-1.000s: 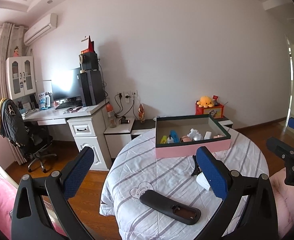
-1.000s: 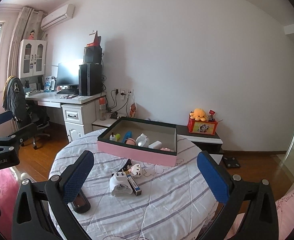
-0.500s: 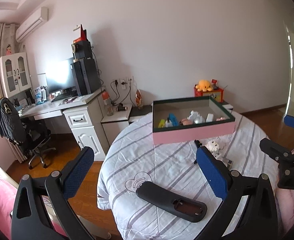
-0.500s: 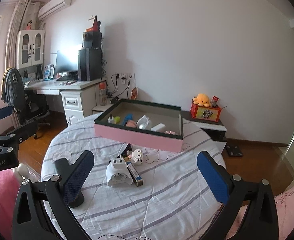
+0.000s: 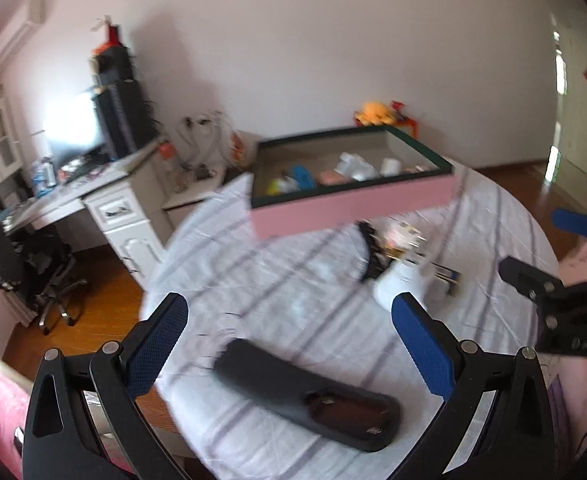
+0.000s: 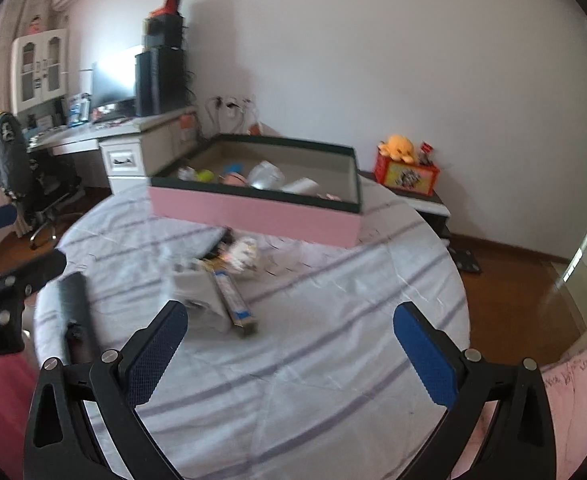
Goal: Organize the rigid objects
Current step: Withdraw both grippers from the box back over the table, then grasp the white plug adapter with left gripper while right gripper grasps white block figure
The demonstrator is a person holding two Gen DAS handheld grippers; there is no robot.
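round table [image 6: 333,320] under white quilted cloth with grey stripes | pink box [image 5: 353,204], dark-green rim, far side, small items inside | black remote-like bar [image 5: 305,394], matte, near edge, long axis near-left to far-right | left gripper [image 5: 289,344] spread wide, empty | right gripper [image 6: 291,340] spread wide, empty | white gadget [image 6: 201,300] beside slim carton [image 6: 233,300], print blurred, perhaps unreadable

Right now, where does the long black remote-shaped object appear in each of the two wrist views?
Left wrist view: the long black object lies low in the centre, on the striped cloth, between the open left gripper's fingers.
Right wrist view: it lies at the lower left, near the table's edge, left of the right gripper.
Shared landmark: the pink box, behind it in both views.
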